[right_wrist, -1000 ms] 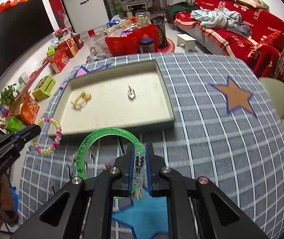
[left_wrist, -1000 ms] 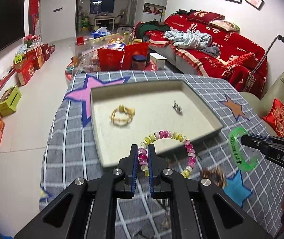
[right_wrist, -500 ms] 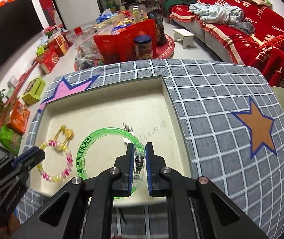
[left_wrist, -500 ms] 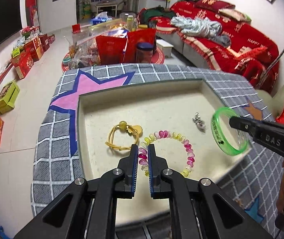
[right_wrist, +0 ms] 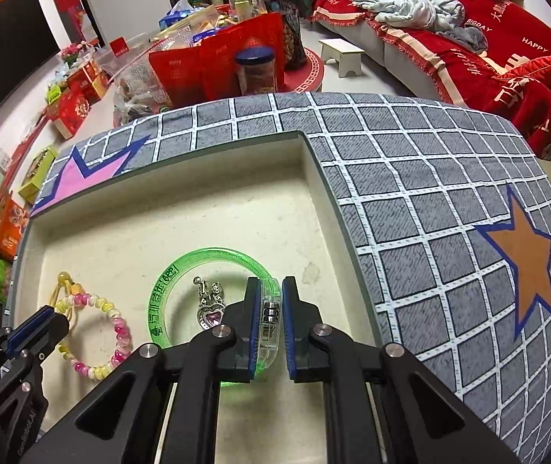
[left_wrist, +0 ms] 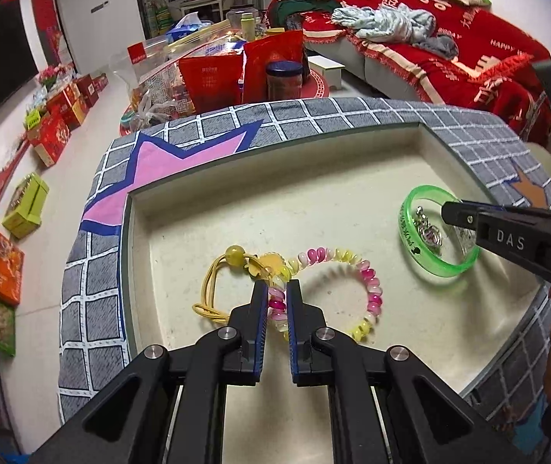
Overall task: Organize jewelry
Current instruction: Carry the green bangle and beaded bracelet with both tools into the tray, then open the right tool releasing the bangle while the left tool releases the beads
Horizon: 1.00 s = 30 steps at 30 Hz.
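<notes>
You've got the left gripper (left_wrist: 276,294) clamped on the beaded bracelet (left_wrist: 368,290) lower centre and the right gripper (right_wrist: 268,305) clamped on the green bangle (right_wrist: 182,270), both low over the tray (left_wrist: 314,158) beside the yellow cord bracelet (left_wrist: 213,282) and heart charm (right_wrist: 210,315), release still left.

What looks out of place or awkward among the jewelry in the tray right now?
Two overlaps. The green bangle, held by the right tool, rings the silver heart pendant on the tray floor. The beaded bracelet, held by the left tool, overlaps the yellow cord bracelet. Nothing looks damaged or spilled.
</notes>
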### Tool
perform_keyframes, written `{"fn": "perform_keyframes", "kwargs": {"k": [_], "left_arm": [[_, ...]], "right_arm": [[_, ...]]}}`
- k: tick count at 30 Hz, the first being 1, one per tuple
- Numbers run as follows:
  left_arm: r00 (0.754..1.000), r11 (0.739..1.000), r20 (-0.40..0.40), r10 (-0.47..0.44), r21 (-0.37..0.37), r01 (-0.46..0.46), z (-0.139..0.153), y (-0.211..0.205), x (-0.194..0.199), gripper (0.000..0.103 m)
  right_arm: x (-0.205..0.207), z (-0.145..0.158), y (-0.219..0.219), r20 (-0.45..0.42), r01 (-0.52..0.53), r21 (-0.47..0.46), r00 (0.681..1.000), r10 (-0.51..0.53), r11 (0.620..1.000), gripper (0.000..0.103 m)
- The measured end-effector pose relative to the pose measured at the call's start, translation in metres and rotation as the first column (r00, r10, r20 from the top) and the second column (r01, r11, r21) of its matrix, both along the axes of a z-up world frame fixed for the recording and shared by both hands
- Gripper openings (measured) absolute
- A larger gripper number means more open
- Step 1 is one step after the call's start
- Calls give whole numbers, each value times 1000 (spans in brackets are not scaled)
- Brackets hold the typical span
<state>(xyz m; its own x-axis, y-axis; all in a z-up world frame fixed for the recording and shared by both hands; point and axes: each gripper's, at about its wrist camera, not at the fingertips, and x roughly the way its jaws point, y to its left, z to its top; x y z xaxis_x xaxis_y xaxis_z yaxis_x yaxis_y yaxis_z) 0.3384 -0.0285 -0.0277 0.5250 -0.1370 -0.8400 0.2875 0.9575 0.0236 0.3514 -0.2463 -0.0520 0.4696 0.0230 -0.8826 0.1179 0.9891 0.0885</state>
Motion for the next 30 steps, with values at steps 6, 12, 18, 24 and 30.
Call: {"fn": "perform_keyframes", "kwargs": {"k": [6,12,18,24,30], "left_arm": [[999,998,24,-22,65,20,-3,-8,-5,27],[999,996,41,-30,82,26,-5,-8,-8,27],[996,995,79,-30,100,23,-2,-9,-15,27],[995,994,98,-37,102,27,1,-10,-19,27],[993,997,115,-1,72,-7,12,-4,-20,103]], "right_arm": [[-1,-2,6,-8,-15,-27,1000,15,1000,15],[-6,5,7,18,-9,-2,1000,9,1000,59],[-23,28,4,84,-6,57,996,1,998,59],[-54,46,-1,131,-11,95,991,-1,995,59],[-79,55,-11,149,-9,142,989,-13,990,61]]}}
